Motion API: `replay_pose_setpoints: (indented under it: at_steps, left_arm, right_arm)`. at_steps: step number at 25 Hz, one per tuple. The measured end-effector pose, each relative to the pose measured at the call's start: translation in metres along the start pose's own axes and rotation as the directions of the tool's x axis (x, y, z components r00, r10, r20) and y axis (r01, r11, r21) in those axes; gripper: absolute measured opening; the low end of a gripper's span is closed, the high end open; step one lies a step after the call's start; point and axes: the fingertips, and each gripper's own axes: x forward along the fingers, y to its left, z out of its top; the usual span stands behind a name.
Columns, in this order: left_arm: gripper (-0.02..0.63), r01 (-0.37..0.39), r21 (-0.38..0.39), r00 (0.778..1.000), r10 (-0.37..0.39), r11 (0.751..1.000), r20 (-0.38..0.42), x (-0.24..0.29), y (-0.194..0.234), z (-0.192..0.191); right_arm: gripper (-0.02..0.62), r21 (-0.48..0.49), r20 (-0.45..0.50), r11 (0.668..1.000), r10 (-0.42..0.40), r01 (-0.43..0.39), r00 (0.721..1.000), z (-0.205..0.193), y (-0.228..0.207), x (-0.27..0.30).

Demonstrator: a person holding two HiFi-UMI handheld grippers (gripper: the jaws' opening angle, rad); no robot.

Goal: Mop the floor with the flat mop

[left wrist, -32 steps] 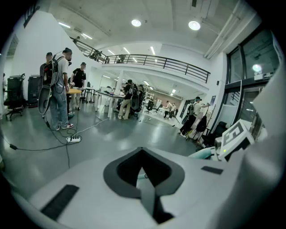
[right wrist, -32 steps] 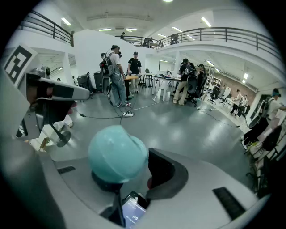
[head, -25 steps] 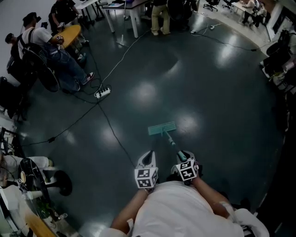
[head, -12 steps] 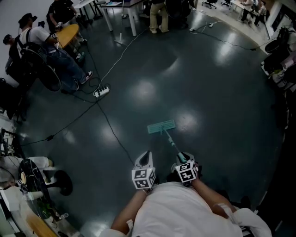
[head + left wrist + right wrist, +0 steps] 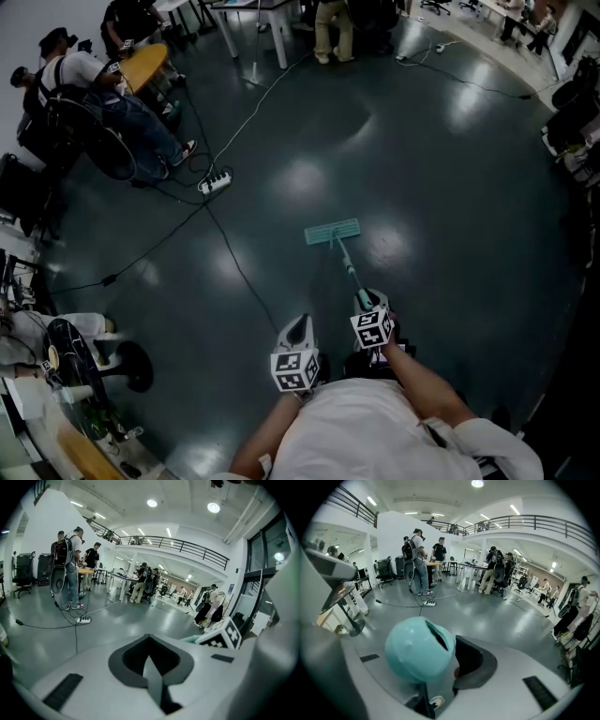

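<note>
The flat mop has a teal head [image 5: 332,232] lying flat on the dark floor ahead of me, and its thin handle [image 5: 349,269] slants back to my right gripper [image 5: 368,305]. That gripper is shut on the handle's top. In the right gripper view the teal end cap [image 5: 419,648] of the mop handle stands out of the right gripper [image 5: 440,665]. My left gripper [image 5: 296,333] hangs lower and to the left, apart from the handle. In its own view the left gripper [image 5: 152,667] is shut with nothing in it, and the right gripper's marker cube [image 5: 220,637] shows beside it.
A white power strip [image 5: 215,182] lies at the upper left, and a black cable [image 5: 239,272] runs from it across the floor towards me. People sit round a wooden table [image 5: 145,66] at the far left. Table legs [image 5: 278,42] stand at the back. A black stool base [image 5: 134,367] is at the left.
My right gripper has pushed forward with the handle and the mop head has slid farther from me. The left gripper has stayed back near my body.
</note>
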Motion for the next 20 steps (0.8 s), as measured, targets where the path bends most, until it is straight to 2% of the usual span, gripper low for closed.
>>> replay_pose_setpoints:
  at_steps: [6, 10, 15, 20]
  left_arm:
    - [0.005, -0.021, -0.029, 1.0, 0.021, 0.999, -0.009, 0.013, 0.019, 0.003]
    - [0.006, -0.023, -0.027, 1.0, 0.023, 0.999, 0.0, 0.02, 0.023, 0.012]
    - [0.006, -0.007, -0.023, 1.0, 0.007, 1.0, 0.017, 0.029, 0.025, 0.017]
    - [0.006, 0.023, -0.017, 0.999, -0.023, 1.0, 0.031, 0.037, 0.018, 0.026]
  right_arm:
    - [0.115, -0.014, 0.037, 0.999, -0.033, 0.033, 0.999, 0.056, -0.022, 0.078]
    - [0.115, -0.036, 0.031, 0.999, -0.03, 0.031, 0.999, 0.081, -0.03, 0.099]
    - [0.115, 0.009, 0.018, 1.0, -0.02, 0.02, 1.0, 0.066, -0.025, 0.077]
    - [0.115, 0.045, -0.026, 0.999, 0.023, -0.022, 0.999, 0.026, -0.011, 0.007]
